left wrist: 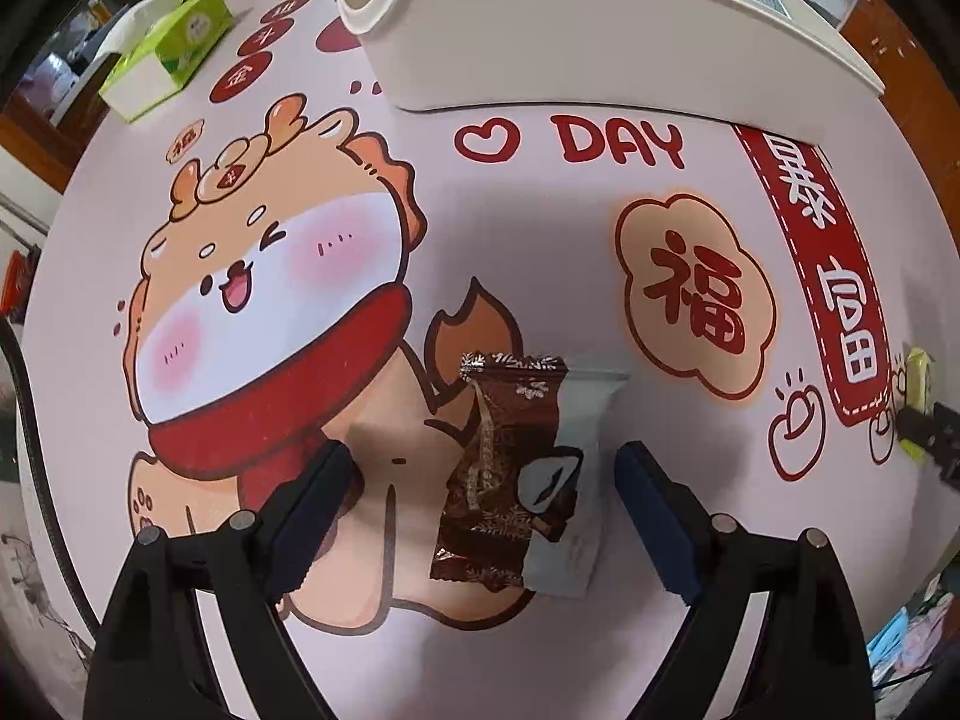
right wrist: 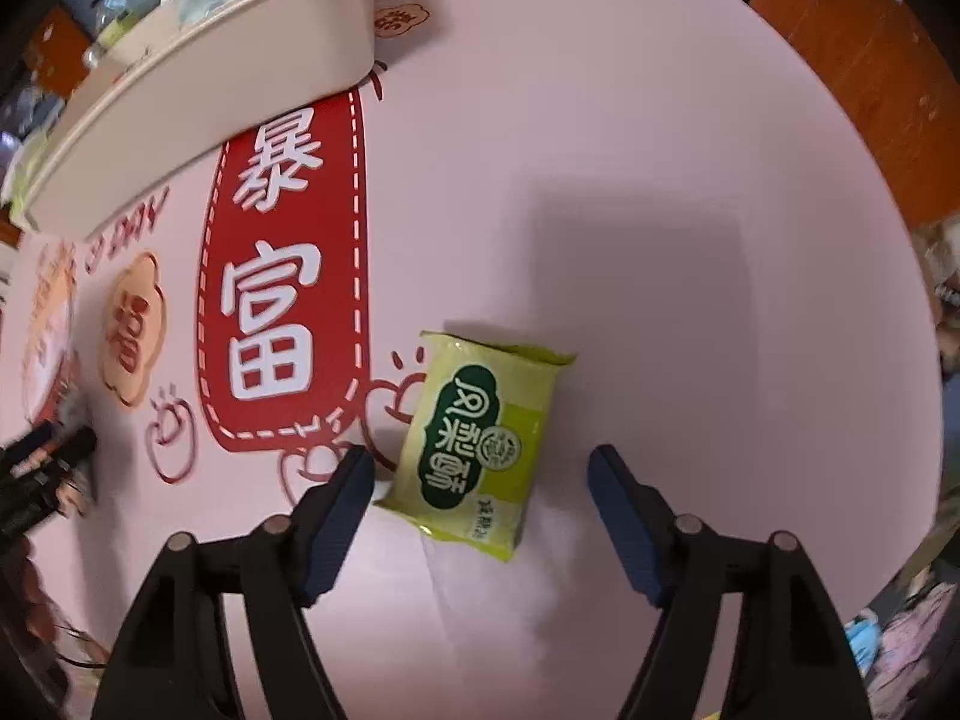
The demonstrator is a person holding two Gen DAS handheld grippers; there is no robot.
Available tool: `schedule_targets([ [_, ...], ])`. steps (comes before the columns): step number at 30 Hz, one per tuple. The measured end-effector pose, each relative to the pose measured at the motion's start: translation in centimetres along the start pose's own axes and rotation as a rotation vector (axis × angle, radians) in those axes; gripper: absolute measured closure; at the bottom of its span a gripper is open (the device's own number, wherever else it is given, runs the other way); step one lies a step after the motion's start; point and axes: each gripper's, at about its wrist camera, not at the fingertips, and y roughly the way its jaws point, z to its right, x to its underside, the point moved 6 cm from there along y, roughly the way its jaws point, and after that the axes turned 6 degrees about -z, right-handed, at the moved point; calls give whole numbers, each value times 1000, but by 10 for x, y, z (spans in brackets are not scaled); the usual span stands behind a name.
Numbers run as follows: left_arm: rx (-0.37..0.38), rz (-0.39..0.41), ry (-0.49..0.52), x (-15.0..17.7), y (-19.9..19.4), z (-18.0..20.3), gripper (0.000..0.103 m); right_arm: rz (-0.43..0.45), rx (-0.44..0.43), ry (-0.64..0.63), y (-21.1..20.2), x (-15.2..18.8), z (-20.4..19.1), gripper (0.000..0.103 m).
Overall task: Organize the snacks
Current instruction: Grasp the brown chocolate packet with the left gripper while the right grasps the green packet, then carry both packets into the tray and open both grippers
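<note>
In the left wrist view, a green tissue box [left wrist: 171, 45] sits in the upper left near the edge of the pink printed mat [left wrist: 540, 228], with bare mat between it and the white bin [left wrist: 576, 54] at top centre. The bin's contents are mostly hidden here; only pale packets peek over its far rim. The left gripper [left wrist: 486, 516] hangs spread wide at lower centre, grasping nothing. Between its fingers lies a brown snack wrapper [left wrist: 498, 474], overlapping a pale grey packet [left wrist: 585, 468] just to its right. Neither finger touches them, and open mat lies ahead up to the bin.

In the right wrist view, the same bin [right wrist: 198, 90] runs along the upper left, showing light blue and pale wrapped items inside. The right gripper [right wrist: 480, 504] is also spread apart and empty. A yellow-green pastry packet [right wrist: 480, 444] lies flat between its fingers, its lower left corner close to the left finger [right wrist: 336, 516]. Wide bare mat extends right to the wooden table edge [right wrist: 870, 78]. Only this view shows the packet whole; the left view catches it as a sliver at its right edge.
</note>
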Motion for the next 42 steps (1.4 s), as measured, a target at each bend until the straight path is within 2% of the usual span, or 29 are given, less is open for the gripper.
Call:
schedule_targets([
  [1, 12, 0, -6, -1, 1, -1, 19, 12, -1, -5, -2, 1, -1, 40],
  [4, 15, 21, 0, -3, -2, -2, 42, 34, -4, -30, -6, 4, -7, 63],
  [5, 15, 25, 5, -1, -4, 1, 57, 30, -7, -34, -6, 4, -9, 63],
  [6, 12, 24, 7, 1, -6, 6, 62, 30, -6, -36, -6, 5, -9, 63],
  [9, 14, 11, -4, 9, -8, 12, 66, 25, -19, -52, -7, 9, -12, 64],
  [15, 43, 1, 29, 36, -26, 39, 67, 2, -94, -120, -17, 38, -21, 64],
  [21, 40, 66, 61, 47, -66, 50, 68, 31, -143, -238, -43, 54, -49, 64],
  [23, 45, 100, 61, 47, -84, 52, 68, 59, -151, -275, -59, 47, -55, 64],
  [26, 50, 145, 56, 23, -114, 49, 68, 126, -158, -325, -89, 30, -69, 64],
  [29, 46, 228, 58, -10, -151, 47, 68, 217, -155, -349, -125, 9, -82, 64],
  [36, -5, 398, 79, -94, -229, 35, 67, 459, -123, -346, -222, -85, -107, 64],
  [42, -30, 502, 84, -174, -280, 31, 67, 568, -102, -294, -275, -155, -109, 64],
])
